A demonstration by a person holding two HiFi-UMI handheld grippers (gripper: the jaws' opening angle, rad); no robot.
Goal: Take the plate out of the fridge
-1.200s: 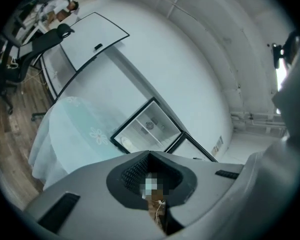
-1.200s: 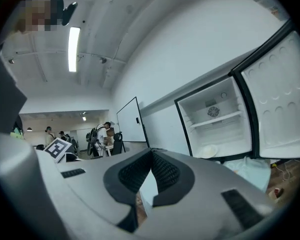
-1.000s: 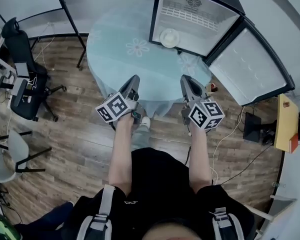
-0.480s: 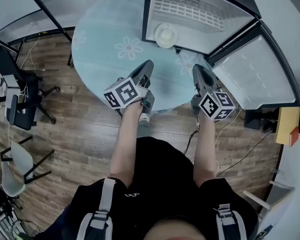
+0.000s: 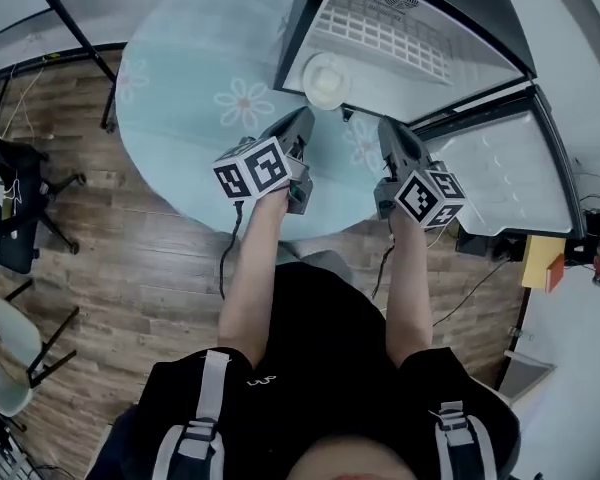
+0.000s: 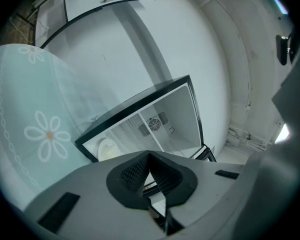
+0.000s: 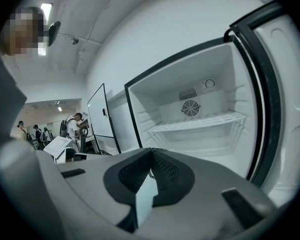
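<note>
The round white plate (image 5: pixel 326 80) lies inside the boxy, smooth-walled fridge (image 5: pixel 420 80). The ribbed black jaws of the left gripper (image 5: pixel 304 116) and right gripper (image 5: pixel 387 126) are pressed together, empty. The left gripper view catches the plate, but the right gripper view does not.

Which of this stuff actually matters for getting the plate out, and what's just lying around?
For the job: plate inside the open fridge; its door; left gripper and right gripper, both shut, empty.
Just around: flowered table; office chair; yellow box.
</note>
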